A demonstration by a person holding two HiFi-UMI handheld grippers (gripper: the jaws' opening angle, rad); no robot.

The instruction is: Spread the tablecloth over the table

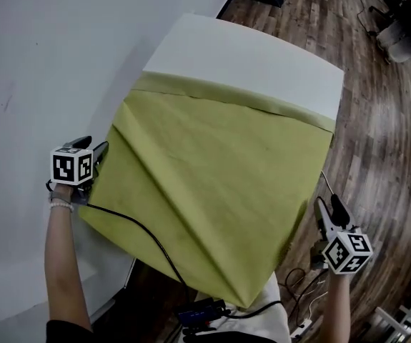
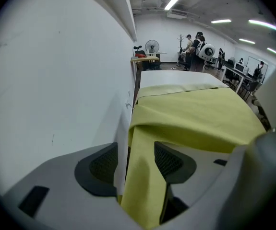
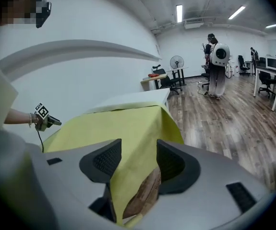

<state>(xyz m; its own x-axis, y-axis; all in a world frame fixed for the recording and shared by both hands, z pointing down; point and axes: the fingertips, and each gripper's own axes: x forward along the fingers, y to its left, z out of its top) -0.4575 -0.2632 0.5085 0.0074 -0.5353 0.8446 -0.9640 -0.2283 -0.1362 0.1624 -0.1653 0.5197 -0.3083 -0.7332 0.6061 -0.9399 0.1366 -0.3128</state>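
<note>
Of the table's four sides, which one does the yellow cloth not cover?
The far side, opposite the person: a bare white strip of the table shows beyond the tablecloth. The cloth reaches the other three edges.

Head view steeply down, gripper views low, seemingly close, all sharing tablecloth (image 1: 212,184)

A plain white wall (image 1: 41,63) runs along the left, and dark wood-plank flooring (image 1: 377,141) fills the right. Strip lights (image 3: 179,12) shine from the white ceiling. At the far end stand a pedestal fan (image 3: 176,62), a small desk (image 3: 152,79) and people (image 3: 218,66). Office desks (image 3: 272,73) line the far right.
</note>
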